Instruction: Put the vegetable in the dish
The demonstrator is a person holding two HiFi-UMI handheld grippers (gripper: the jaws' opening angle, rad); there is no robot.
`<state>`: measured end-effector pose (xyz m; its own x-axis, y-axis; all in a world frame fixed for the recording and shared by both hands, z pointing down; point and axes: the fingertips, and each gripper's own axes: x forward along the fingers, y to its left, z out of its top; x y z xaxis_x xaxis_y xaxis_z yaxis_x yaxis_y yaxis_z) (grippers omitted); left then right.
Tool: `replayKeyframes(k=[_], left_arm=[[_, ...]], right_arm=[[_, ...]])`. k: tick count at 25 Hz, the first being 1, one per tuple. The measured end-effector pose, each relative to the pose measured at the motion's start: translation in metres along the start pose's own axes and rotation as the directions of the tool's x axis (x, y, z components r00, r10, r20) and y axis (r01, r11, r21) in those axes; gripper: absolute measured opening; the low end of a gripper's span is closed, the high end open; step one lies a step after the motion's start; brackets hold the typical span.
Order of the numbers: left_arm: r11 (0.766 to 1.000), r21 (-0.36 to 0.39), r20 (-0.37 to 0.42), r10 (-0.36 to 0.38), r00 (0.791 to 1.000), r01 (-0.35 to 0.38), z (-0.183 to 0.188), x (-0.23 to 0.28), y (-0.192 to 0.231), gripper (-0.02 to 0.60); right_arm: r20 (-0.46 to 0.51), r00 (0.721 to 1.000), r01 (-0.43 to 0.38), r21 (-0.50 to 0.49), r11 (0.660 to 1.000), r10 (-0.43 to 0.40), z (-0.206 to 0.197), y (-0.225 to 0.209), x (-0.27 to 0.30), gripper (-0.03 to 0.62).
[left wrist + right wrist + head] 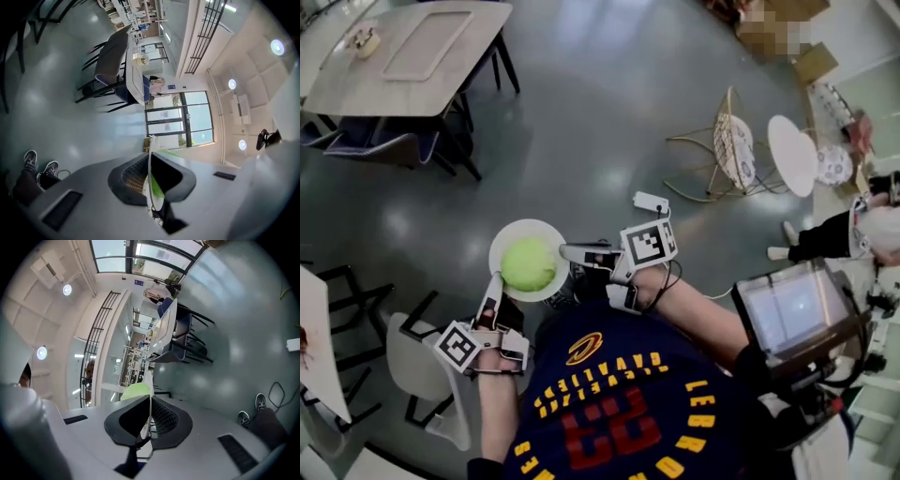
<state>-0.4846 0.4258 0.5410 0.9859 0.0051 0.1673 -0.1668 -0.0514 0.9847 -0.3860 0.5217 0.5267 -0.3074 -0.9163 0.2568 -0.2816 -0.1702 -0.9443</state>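
- Two claws pinch the rim of the round white dish [501, 247]: left claw [494, 289], right claw [569, 252].
- Loose in it: pale green round vegetable [528, 264].
- Risk: an uneven tilt could roll it off; the thin rim may slip.

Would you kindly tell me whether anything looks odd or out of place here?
The round white dish, carrying a pale green round vegetable, rests on no surface: it hangs above the grey floor, pinched at its rim by the left gripper and right gripper.
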Motion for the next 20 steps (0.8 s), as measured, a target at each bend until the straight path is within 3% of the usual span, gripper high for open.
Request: replayKeyframes(k=[6,12,20], left_arm=[[0.999,0.041,0.005,0.019,1.000,-0.020,0.014,0.023,-0.008,0.017],[0.997,0.070,0.018,0.024,1.000,-0.025,0.026,0.090,-0.022,0.017],[0.992,0.116,0.050,0.034,0.998,-0.039,0.053,0.181,-0.050,0.018]], right_arm=[[-0.004,1.000,-0.028,0.058,0.998,0.028,0.023,-0.012,0.008,0.015],[-0.005,0.999,-0.049,0.141,0.989,0.051,0.081,-0.036,0.000,0.015],[0.015,0.993,-0.122,0.033,0.992,0.121,0.186,-0.048,-0.010,0.015]])
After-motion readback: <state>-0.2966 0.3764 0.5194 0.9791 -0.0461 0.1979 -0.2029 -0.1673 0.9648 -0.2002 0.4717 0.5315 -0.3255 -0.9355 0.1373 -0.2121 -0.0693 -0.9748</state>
